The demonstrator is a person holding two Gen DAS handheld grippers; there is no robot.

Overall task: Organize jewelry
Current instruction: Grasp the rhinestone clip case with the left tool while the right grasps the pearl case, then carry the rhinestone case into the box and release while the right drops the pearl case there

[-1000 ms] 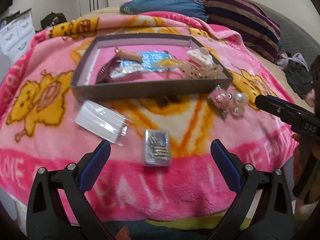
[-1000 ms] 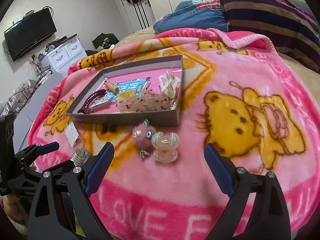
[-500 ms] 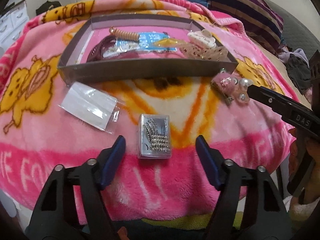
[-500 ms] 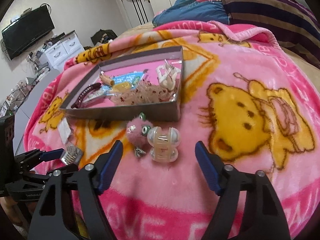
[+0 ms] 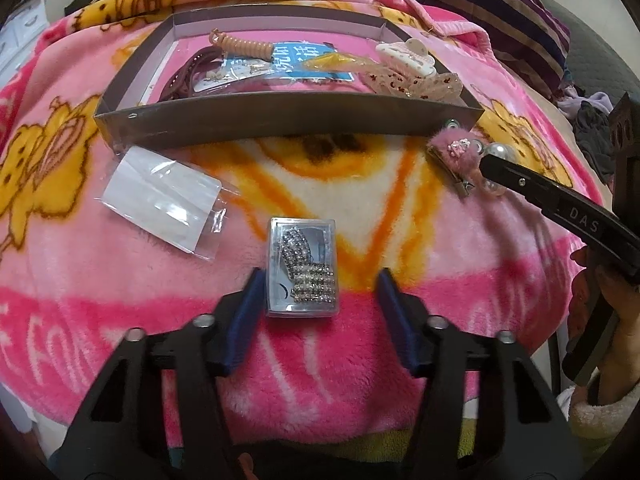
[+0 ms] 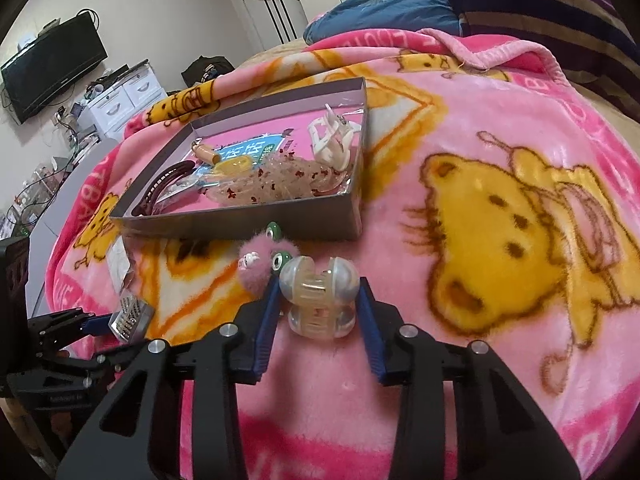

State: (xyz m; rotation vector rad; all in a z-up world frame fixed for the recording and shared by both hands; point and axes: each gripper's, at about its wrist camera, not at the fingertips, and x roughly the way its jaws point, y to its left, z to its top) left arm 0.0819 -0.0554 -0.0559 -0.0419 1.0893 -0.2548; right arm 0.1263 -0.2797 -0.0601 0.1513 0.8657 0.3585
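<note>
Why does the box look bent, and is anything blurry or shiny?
Left wrist view: the fisheye lens bows the box wall; glare streaks the plastic sleeve and clear case. Right wrist view: the blanket blurs near the edges; the pearl clip stays sharp.

pearl hair claw: in the left wrist view mostly hidden behind the right gripper's finger; only a few beads show.
clear packet: in the right wrist view, at 9 o'clock from the fluffy pink clip, only a sliver shows; contents unreadable.
rhinestone box: its near side covered by the left gripper's finger.
dark headband: partly under the blue card; shape unclear.
blue card print: too small to read.
grey tray: near wall hides the floor behind it.
right hand: cut off at 3 o'clock edge.
</note>
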